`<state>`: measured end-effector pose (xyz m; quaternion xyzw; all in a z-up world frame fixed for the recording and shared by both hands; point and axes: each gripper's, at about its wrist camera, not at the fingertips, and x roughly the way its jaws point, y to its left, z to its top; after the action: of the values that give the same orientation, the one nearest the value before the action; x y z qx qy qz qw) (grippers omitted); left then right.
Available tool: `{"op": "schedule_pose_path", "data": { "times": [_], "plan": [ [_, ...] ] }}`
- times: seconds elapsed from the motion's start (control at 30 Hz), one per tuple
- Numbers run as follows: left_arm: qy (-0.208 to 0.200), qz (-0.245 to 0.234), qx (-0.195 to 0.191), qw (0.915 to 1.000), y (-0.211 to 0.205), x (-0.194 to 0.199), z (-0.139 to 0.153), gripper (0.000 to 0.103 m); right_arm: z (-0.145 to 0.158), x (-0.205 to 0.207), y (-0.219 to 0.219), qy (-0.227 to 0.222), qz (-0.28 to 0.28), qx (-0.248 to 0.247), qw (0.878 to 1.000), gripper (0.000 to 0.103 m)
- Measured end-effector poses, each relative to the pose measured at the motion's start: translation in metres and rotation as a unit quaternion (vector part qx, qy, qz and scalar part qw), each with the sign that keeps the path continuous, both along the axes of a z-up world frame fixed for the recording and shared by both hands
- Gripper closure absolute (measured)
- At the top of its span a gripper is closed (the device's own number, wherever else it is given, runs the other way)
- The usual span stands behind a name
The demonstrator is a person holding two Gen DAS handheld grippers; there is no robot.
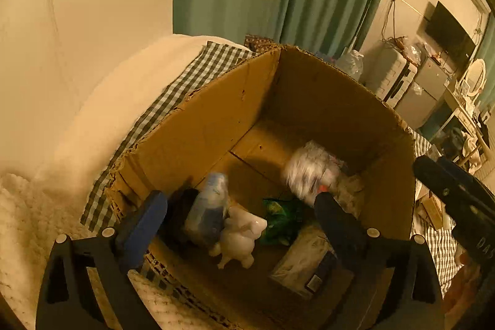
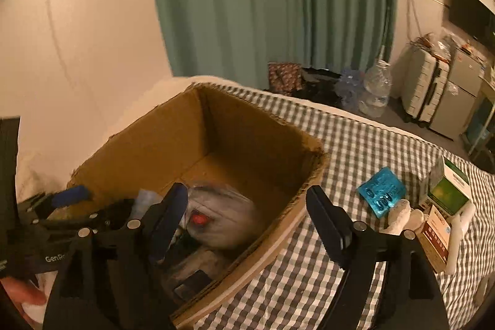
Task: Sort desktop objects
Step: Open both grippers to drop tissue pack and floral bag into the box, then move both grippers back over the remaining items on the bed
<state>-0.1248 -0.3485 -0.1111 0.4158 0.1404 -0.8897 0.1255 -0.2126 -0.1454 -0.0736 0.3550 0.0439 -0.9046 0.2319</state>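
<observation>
I have two tools over one cardboard box [image 1: 198,126] that sits on a checked cloth [image 2: 355,144] on the bed. My left tool [image 1: 241,206] hangs over the box with its fingers spread wide and nothing gripped. Below it I count five things in the box: one blue-and-white bottle [image 1: 210,206], blurred, one white figurine [image 1: 239,240], one green packet [image 1: 283,220], one flat pale pack [image 1: 304,260], and one white bundle [image 1: 309,172], too blurred to tell what it is. My right tool [image 2: 244,206] straddles the near box wall, open and empty, one finger inside the box and one outside.

On the cloth, outside the box, I see one blue packet [image 2: 382,190], one green-and-white carton [image 2: 450,190] and one red-and-white carton [image 2: 436,237].
</observation>
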Motion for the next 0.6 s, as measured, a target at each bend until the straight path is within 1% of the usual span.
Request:
{"op": "schedule_pose_path", "data": {
  "times": [0.2, 0.33, 0.43, 0.47, 0.53, 0.6],
  "plan": [
    [-0.006, 0.009, -0.016, 0.9998, 0.01, 0.003, 0.005, 0.002, 0.003, 0.0, 0.038, -0.007, -0.047, -0.011, 0.999, 0.023],
    [0.001, 0.012, 0.001, 0.9999, 0.019, 0.008, 0.013, 0.002, 0.007, 0.013, 0.068, -0.003, -0.073, -0.018, 0.997, 0.02],
    [0.009, 0.006, 0.011, 0.9999, 0.034, 0.011, 0.024, 0.002, 0.015, 0.024, 0.093, 0.008, -0.087, -0.026, 0.996, 0.018],
    [0.013, 0.002, 0.009, 0.9999, 0.041, 0.013, 0.028, 0.002, 0.018, 0.028, 0.101, 0.013, -0.091, -0.027, 0.995, 0.017],
    [0.023, -0.009, -0.003, 0.9997, 0.057, 0.015, 0.038, 0.0, 0.024, 0.036, 0.117, 0.02, -0.097, -0.026, 0.995, 0.01],
    [0.038, -0.023, -0.014, 0.9989, 0.08, 0.018, 0.049, 0.0, 0.029, 0.045, 0.135, 0.029, -0.104, -0.024, 0.994, 0.009]
  ]
}}
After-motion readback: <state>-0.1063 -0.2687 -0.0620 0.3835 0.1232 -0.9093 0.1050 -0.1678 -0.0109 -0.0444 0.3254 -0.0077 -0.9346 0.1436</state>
